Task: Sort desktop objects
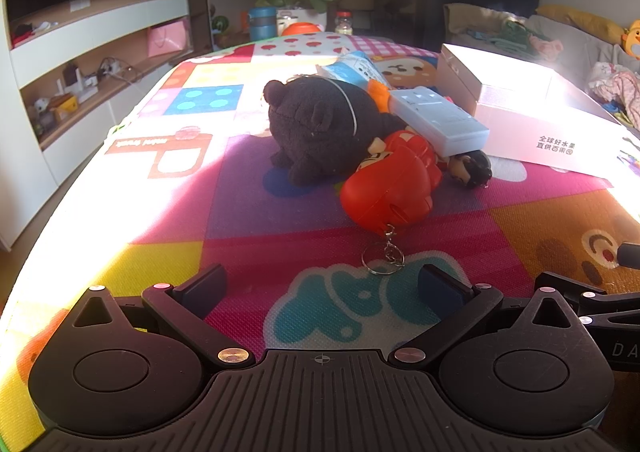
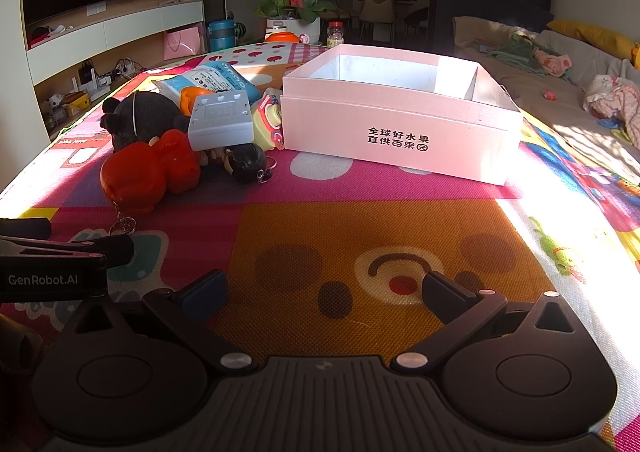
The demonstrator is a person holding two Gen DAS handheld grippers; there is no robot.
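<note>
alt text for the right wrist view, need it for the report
An open pink box sits empty on a colourful play mat, with a pile of small items to its left: a dark plush toy, a red keychain toy and a grey-white device. The right gripper hovers open in the foreground, holding nothing; the left gripper edges in at left.

A table covered by a bright patchwork cartoon mat (image 2: 360,236) carries everything. On it stands an open white cardboard box with black printed characters (image 2: 400,132), pale inside. Just left of the box lies a pile: a dark brown plush bear (image 1: 320,124), a red plastic keychain toy (image 1: 388,188) with its metal ring (image 1: 382,262) lying on the mat, a small dark-haired doll head (image 2: 244,162), and a blue-and-white printed packet (image 2: 212,80) farther back. A grey rectangular plastic block (image 2: 222,120) rests on top of the pile.
</note>
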